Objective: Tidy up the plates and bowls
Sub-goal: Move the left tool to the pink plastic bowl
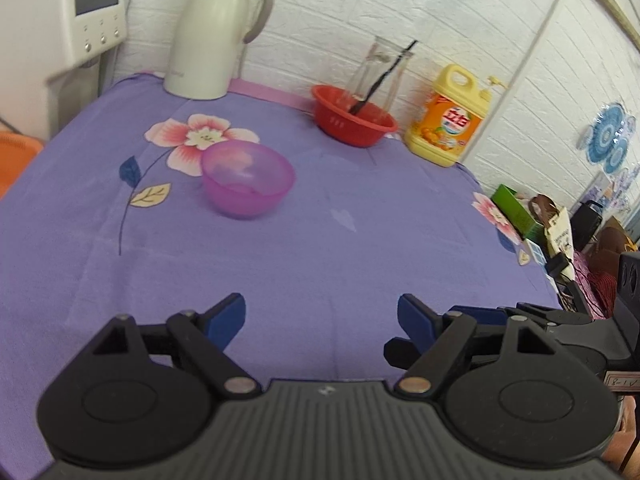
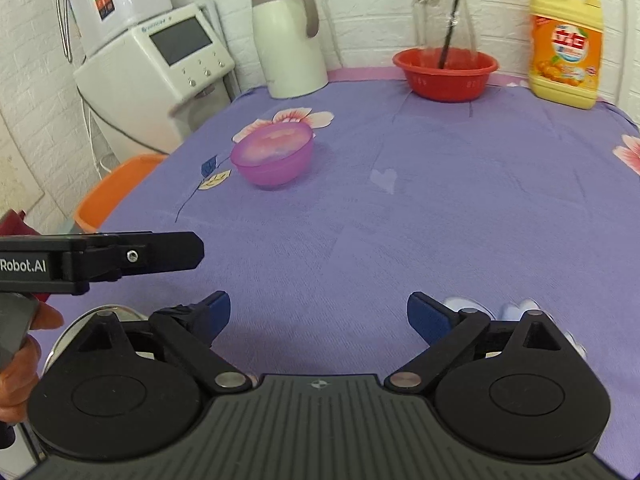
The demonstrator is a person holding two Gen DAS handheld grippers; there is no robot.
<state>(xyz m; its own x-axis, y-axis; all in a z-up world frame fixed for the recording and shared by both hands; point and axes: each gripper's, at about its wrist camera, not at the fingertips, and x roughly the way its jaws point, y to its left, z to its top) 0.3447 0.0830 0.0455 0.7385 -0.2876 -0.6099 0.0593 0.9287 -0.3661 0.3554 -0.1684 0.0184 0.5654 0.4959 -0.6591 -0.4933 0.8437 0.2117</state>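
Both grippers idle over the purple cloth (image 1: 320, 248), nothing held. Left gripper (image 1: 320, 316): blue pads wide apart, bare cloth between them. Right gripper (image 2: 318, 312): same, spread wide, empty.

Task item in clear view: purple bowl (image 1: 247, 176), upright, rim up, sitting on the flower print, well apart from both grippers. From the left wrist view, ahead and slightly left of centre line. From the right wrist view, same purple bowl (image 2: 273, 158) ahead but further off to the left, with the left gripper's body cutting in from the left edge between. Judging by that, left side better lined up for the bowl; shorter, straighter reach.

Round bowl, so no long axis to align; rim pinch from any side looks workable, near wall the obvious pick.

Red basin (image 1: 352, 118) at the far edge near the wall, glass jug (image 1: 378, 68) just behind it, a dark stick leaning out of the basin. Likely a stacking target, but only a guess.

Something shiny and round, maybe a metal plate (image 2: 66, 340), partly hidden under the right gripper's left side, near the table's edge. Too occluded to confirm.

Thermos (image 1: 212, 32) and detergent bottle (image 1: 450, 118) at the back, out of the reach path.
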